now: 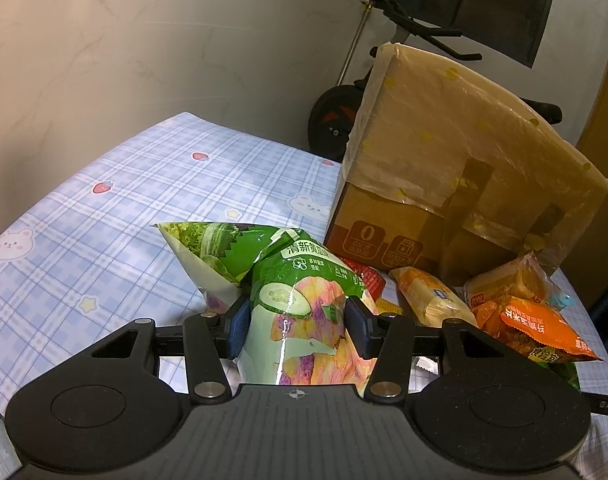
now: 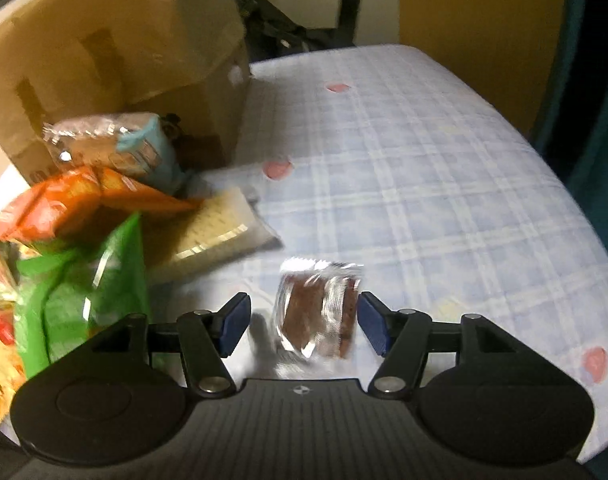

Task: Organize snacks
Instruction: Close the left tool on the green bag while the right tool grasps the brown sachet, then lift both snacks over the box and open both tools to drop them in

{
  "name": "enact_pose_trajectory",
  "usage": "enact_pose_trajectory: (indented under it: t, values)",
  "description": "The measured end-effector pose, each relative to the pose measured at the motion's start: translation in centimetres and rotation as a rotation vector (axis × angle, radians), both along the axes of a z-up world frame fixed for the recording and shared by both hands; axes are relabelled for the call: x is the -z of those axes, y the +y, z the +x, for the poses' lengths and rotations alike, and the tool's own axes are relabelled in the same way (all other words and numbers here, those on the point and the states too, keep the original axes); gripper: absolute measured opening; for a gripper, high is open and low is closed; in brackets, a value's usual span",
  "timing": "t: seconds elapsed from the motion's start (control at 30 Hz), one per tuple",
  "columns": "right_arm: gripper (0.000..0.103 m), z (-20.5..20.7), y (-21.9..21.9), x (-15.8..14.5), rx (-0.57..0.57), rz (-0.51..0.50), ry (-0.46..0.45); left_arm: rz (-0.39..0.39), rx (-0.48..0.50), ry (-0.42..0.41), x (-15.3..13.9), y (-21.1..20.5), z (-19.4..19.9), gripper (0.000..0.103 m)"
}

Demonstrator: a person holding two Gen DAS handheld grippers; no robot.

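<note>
My left gripper (image 1: 300, 322) is shut on a green cucumber chips bag (image 1: 288, 280), its blue pads pressed into both sides, holding it above the checked tablecloth (image 1: 124, 200). A cardboard box (image 1: 455, 184) stands right behind it. My right gripper (image 2: 302, 326) is open around a small brown cake in clear wrap (image 2: 319, 316). The right pad touches the wrap and the left pad stands apart from it. The view is blurred. The snack pile (image 2: 84, 208) lies to its left.
Orange packets (image 1: 535, 324) and a yellow wrapped cake (image 1: 427, 294) lie at the box's foot. A pale wafer pack (image 2: 216, 236) and a blue-ended packet (image 2: 116, 144) lie by the box (image 2: 116, 52). A black bike frame (image 1: 415, 28) stands behind the table.
</note>
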State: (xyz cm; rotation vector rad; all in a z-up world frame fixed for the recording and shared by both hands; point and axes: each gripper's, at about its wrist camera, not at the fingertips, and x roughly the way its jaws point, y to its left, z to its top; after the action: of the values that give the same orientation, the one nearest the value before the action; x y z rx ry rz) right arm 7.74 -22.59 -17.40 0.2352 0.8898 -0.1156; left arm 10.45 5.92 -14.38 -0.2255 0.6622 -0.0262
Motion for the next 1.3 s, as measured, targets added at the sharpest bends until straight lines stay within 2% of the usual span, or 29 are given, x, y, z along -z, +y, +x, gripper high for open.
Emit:
enact_pose_trajectory:
  t: [0.13, 0.37, 0.47, 0.53, 0.73, 0.9, 0.93, 1.07, 1.1, 1.13, 1.3]
  values:
    - [0.062, 0.8, 0.9, 0.5, -0.041, -0.076, -0.014, -0.009, -0.002, 0.006, 0.1, 0.2, 0.0, 0.053]
    - [0.06, -0.3, 1.1, 0.7, -0.099, -0.134, -0.022, -0.027, -0.002, 0.024, 0.5, 0.1, 0.3, 0.055]
    - [0.059, -0.7, 1.3, 0.8, -0.115, -0.15, -0.039, -0.065, -0.014, 0.036, 0.7, 0.6, 0.4, 0.056]
    - [0.051, -0.8, 1.3, 0.8, -0.121, -0.134, -0.05, -0.092, -0.022, 0.05, 0.9, 1.0, 0.6, 0.064]
    - [0.048, -0.8, 1.6, 0.8, -0.129, -0.137, -0.068, -0.147, -0.034, 0.065, 1.6, 1.9, 1.3, 0.076]
    - [0.048, -0.9, 1.4, 0.9, -0.127, -0.126, -0.076, -0.153, -0.037, 0.061, 2.1, 1.9, 2.6, 0.075]
    - [0.048, -1.0, 1.4, 0.9, -0.127, -0.125, -0.078, -0.144, -0.032, 0.06, 2.1, 1.8, 2.6, 0.07]
    - [0.048, -1.1, 1.3, 0.9, -0.123, -0.12, -0.088, -0.061, -0.016, 0.048, 1.3, 1.0, 2.4, 0.066]
    - [0.044, -1.1, 1.3, 0.8, -0.118, -0.118, -0.09, -0.054, -0.013, 0.038, 1.0, 0.9, 2.3, 0.065]
    - [0.041, -1.1, 1.1, 0.8, -0.111, -0.108, -0.093, -0.06, -0.008, 0.028, 0.8, 1.1, 2.2, 0.065]
    - [0.041, -1.3, 0.3, -0.6, -0.092, -0.084, -0.127, -0.072, 0.0, -0.03, -1.5, 1.8, 1.6, 0.065]
